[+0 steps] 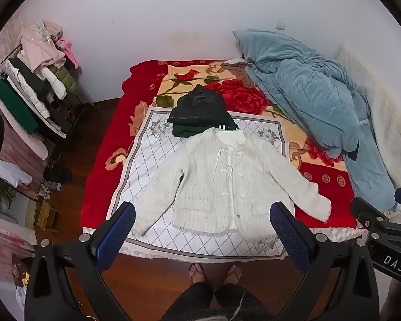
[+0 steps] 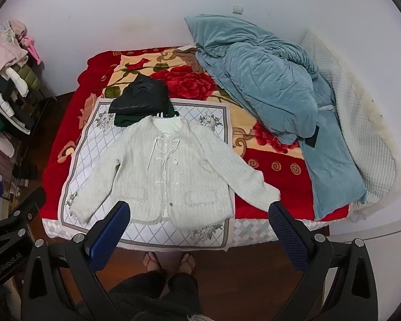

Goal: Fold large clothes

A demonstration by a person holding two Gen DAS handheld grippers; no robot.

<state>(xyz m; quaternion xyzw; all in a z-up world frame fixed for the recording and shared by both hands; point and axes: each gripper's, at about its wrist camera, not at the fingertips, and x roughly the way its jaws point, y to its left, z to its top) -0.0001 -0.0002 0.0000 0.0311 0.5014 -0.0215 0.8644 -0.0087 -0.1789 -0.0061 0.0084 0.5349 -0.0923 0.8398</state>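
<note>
Below spread fingers (image 1: 123, 214), white jacket (image 1: 222, 176) lies flat.

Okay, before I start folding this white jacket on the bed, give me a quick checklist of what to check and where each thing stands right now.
1. White jacket lies flat, front up, both sleeves spread: ok.
2. Left gripper open, nothing between its jaws: ok.
3. Right gripper open and empty, above the bed's near edge: ok.
4. Folded dark clothes at the collar; they seem to touch or slightly overlap it: cannot tell.
5. Blue quilt bunched on the right, apart from the right sleeve: ok.
6. Jacket front fastened: ties hang loose, lower edges part slightly: not ok.
</note>
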